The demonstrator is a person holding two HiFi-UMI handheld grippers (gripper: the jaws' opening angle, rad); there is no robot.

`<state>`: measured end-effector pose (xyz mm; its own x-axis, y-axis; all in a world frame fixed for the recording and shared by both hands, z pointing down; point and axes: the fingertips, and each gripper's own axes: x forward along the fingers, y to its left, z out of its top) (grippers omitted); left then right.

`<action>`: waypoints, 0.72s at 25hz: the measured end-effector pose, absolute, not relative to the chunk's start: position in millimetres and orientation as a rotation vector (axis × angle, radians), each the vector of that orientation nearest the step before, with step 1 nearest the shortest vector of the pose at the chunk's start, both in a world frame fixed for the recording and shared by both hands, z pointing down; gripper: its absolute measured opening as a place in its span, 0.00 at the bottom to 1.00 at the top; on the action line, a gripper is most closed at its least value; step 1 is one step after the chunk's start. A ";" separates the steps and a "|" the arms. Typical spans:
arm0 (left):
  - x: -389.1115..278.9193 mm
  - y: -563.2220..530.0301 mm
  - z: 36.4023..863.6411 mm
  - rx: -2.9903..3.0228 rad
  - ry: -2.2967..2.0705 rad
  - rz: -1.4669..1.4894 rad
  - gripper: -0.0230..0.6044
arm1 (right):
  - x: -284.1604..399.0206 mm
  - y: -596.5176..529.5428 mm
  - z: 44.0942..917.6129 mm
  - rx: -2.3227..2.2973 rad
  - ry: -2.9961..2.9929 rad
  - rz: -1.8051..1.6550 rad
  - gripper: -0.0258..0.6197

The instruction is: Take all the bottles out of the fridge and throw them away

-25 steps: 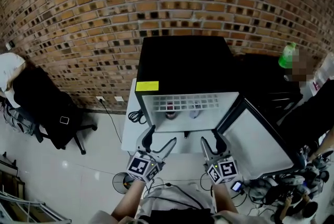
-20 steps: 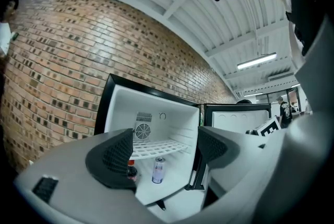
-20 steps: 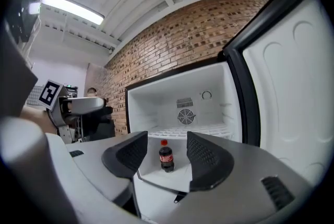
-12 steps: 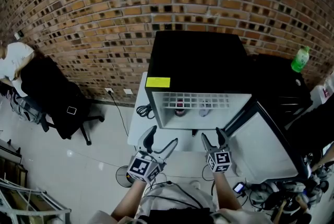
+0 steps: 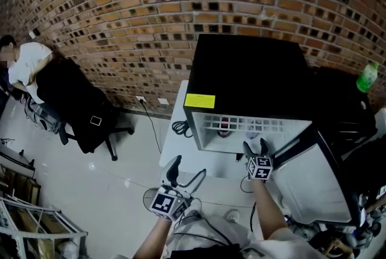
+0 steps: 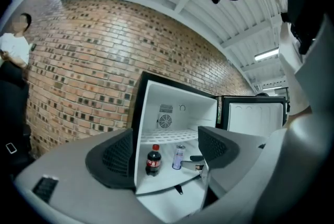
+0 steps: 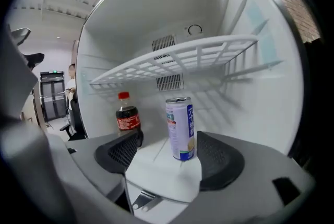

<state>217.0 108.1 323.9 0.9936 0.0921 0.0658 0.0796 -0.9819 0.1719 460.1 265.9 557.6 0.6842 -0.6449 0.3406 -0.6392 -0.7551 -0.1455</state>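
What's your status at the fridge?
Left gripper open, empty. Right gripper just opening at fridge mouth, empty. Bottle inside, untouched. Can ahead of right jaws.

The small black fridge (image 5: 250,79) with a white inside stands with its door open on a low white table (image 5: 178,152) by the brick wall. On the table top, just beside the left side of the fridge, lies a coiled black cable (image 5: 180,128). The smooth white bottom floor (image 7: 156,157) of the fridge carries two things, both upright and apart from each other. On the left is a dark plastic cola bottle (image 7: 127,116) with red cap and red label, and on the right a white and blue metal can (image 7: 180,128). Above them runs a white wire shelf (image 7: 177,63). To the right of the fridge, a green plastic bottle (image 5: 366,76) stands upright on a black cabinet (image 5: 338,107).
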 end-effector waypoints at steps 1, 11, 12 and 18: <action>214.4 104.6 326.3 2.967 0.105 0.120 0.66 | 468.0 261.9 559.4 -2.871 1.089 -0.595 0.63; 189.4 74.6 336.2 2.960 -0.050 0.161 0.66 | 532.8 241.0 544.5 -2.887 0.969 -0.526 0.51; 188.9 72.7 336.0 2.960 -0.053 0.157 0.66 | 531.8 239.7 540.6 -2.890 0.971 -0.540 0.48; 201.0 84.3 336.2 2.955 0.027 0.129 0.66 | 490.1 251.7 529.4 -2.860 1.065 -0.579 0.48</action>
